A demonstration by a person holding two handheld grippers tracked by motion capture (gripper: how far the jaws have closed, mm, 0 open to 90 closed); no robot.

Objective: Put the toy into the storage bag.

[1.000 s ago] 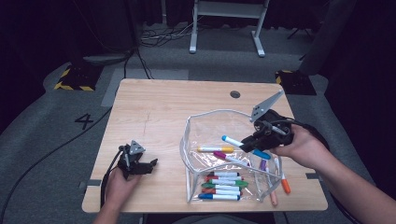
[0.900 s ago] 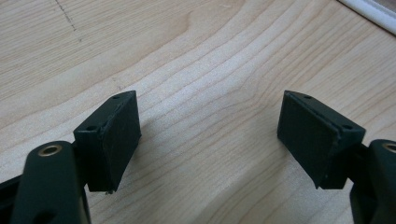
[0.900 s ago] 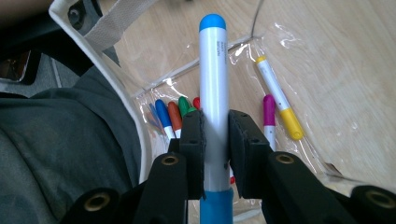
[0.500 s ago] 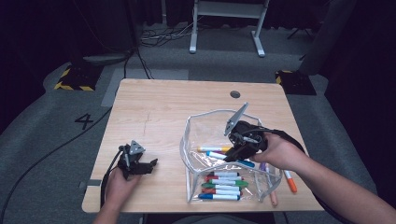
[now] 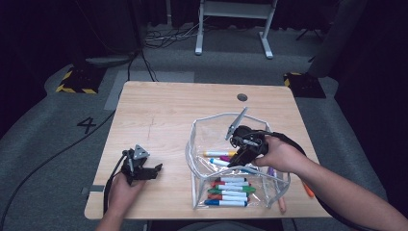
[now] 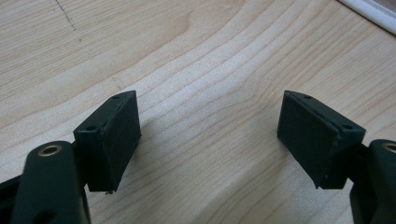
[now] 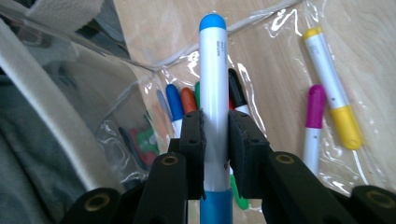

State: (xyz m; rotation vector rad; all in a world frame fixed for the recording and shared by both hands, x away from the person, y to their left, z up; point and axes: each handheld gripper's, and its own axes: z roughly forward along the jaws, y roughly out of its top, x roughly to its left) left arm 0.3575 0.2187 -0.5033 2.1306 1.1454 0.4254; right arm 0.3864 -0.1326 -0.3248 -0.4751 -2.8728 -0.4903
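Right gripper (image 7: pixel 215 140) clamped on blue marker (image 7: pixel 213 70) inside clear pouch (image 5: pixel 197 144); left gripper (image 6: pixel 210 135) wide, empty.

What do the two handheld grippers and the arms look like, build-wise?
Both are black two-jaw units. The left gripper carries a grey three-cornered plate on top and trails a black cable. The right gripper has the same plate and cable. Its flat rectangular pads sit on arms with brass-coloured pivots. Forearms are bare, no sleeves.

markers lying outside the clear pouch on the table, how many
2 that I can see, both past the clear pouch on its right: an orange marker beside the forearm and a peach-coloured marker near the table front edge. The arm may hide more.
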